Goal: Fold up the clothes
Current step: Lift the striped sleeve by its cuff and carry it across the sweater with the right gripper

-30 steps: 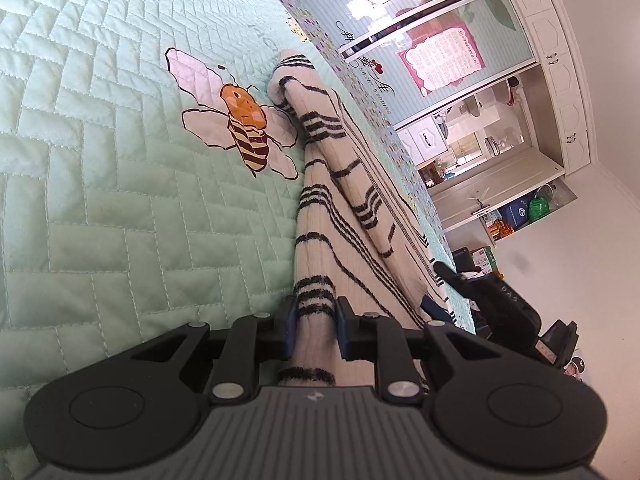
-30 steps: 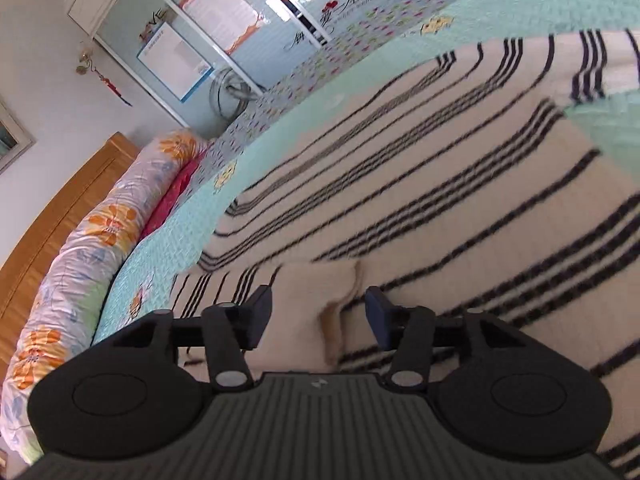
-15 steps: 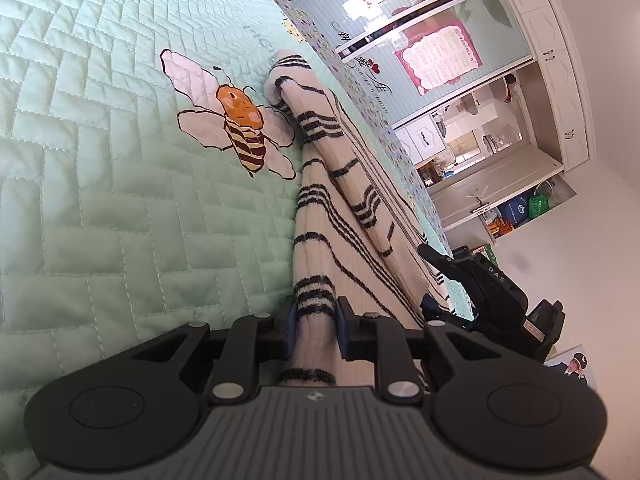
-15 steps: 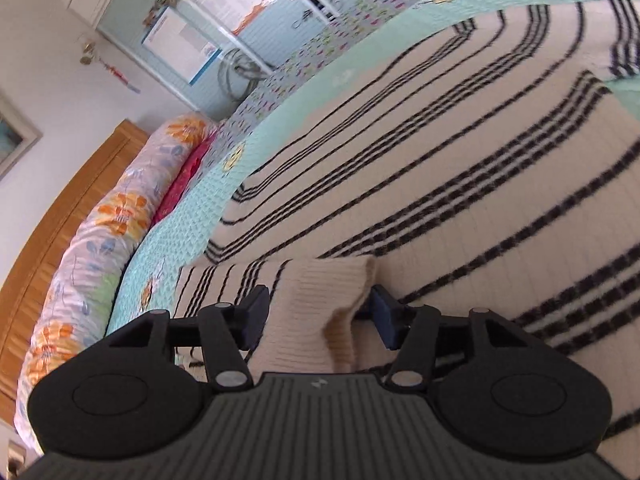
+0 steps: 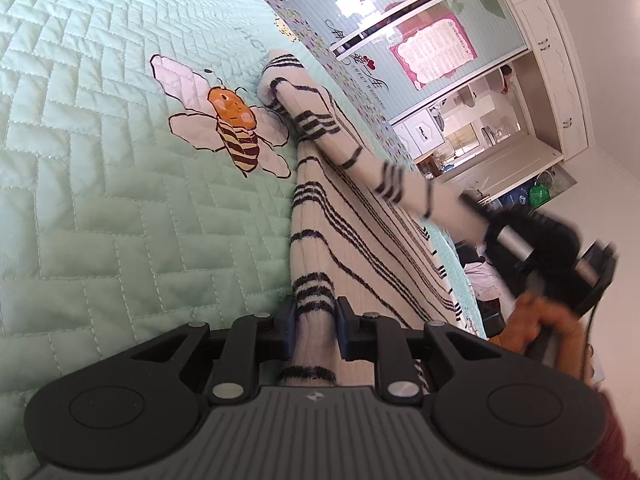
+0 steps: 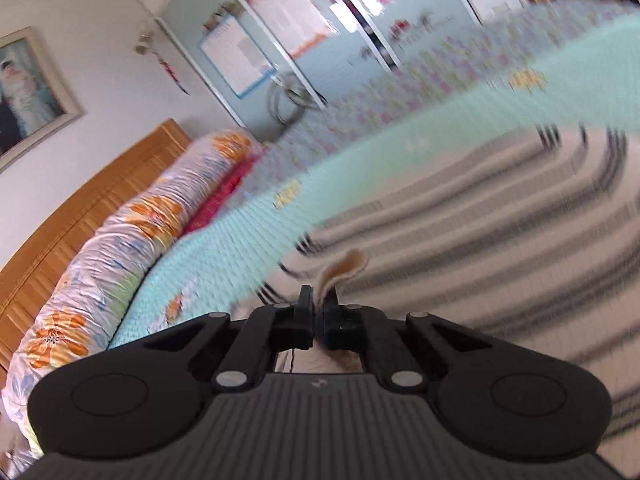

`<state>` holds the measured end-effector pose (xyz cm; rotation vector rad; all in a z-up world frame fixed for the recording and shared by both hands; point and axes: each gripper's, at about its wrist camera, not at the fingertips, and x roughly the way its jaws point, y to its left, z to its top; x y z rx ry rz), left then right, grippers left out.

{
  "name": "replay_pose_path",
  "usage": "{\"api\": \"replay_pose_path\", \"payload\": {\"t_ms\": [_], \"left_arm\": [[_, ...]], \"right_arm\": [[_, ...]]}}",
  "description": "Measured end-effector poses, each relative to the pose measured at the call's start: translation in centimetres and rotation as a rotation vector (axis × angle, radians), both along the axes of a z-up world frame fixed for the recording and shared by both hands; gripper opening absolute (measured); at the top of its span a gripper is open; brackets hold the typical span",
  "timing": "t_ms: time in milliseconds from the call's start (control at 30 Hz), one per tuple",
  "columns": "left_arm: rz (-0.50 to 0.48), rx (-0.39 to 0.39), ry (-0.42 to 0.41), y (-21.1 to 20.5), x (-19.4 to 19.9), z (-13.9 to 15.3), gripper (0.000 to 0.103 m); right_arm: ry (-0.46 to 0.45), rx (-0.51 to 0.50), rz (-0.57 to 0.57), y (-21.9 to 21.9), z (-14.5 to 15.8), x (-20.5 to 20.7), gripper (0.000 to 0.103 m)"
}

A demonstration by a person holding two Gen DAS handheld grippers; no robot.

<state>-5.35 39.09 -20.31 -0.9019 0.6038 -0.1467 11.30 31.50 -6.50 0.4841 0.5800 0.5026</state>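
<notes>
Left wrist view: the left gripper (image 5: 316, 326) sits at the bottom centre of the frame, its jaws narrowed onto a bunched fold of the striped sweater (image 5: 340, 240), with the blue pads pressing the knit from both sides. The cream sweater with black stripes runs from there up the middle of the frame across the mint quilted bedspread (image 5: 100, 200), just right of the embroidered bee (image 5: 232, 128). One sleeve (image 5: 360, 148) lifts off the sweater toward the right edge, where the right gripper (image 5: 476, 208), blurred, grips its end; a hand (image 5: 536, 320) shows below it.

In the right wrist view the right gripper (image 6: 318, 312) has just been closing and is now clenched on the sleeve's tan cuff (image 6: 340, 272), which pokes up between the jaws at lower centre. The sweater's body fills the right half, heavily blurred. A floral bolster (image 6: 120, 248) lies along the wooden headboard (image 6: 80, 208) at left.
</notes>
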Motion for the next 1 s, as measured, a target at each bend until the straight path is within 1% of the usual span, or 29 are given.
{"api": "replay_pose_path", "payload": {"t_ms": [100,133,200,267,333,400,500,633,767,867,1000], "left_arm": [[-0.005,0.005,0.005,0.0,0.1,0.1,0.021],[-0.009,0.008,0.009,0.0,0.1,0.1,0.019],[-0.018,0.017,0.017,0.0,0.3,0.3,0.018],[-0.023,0.033,0.025,0.0,0.5,0.5,0.016],[-0.020,0.059,0.035,0.0,0.5,0.7,0.012],[-0.011,0.087,0.042,-0.1,0.5,1.1,0.012],[-0.012,0.156,0.044,-0.8,0.6,2.3,0.011],[-0.042,0.267,0.000,-2.8,0.8,4.6,0.011],[-0.095,0.373,-0.031,-5.7,1.3,6.6,0.011],[-0.153,0.437,-0.037,-8.4,2.2,7.4,0.011],[-0.236,0.530,-0.004,-12.2,3.7,7.3,0.011]], "right_arm": [[-0.100,-0.052,0.025,1.4,4.2,1.0,0.003],[-0.125,-0.068,0.031,1.8,5.2,1.3,0.003],[-0.173,-0.100,0.043,2.7,7.3,1.8,0.003],[-0.198,-0.117,0.052,3.6,8.7,2.6,0.003],[-0.222,-0.131,0.058,4.4,10.0,3.3,0.003],[-0.248,-0.133,0.058,4.9,11.3,3.8,0.003],[-0.295,-0.116,0.036,4.7,13.5,4.2,0.003],[-0.340,-0.102,-0.008,1.8,15.9,4.6,0.003],[-0.364,-0.095,-0.068,-3.3,16.8,4.5,0.003],[-0.365,-0.097,-0.127,-7.9,16.0,4.2,0.003],[-0.318,-0.065,-0.224,-14.3,12.6,4.2,0.003]]}}
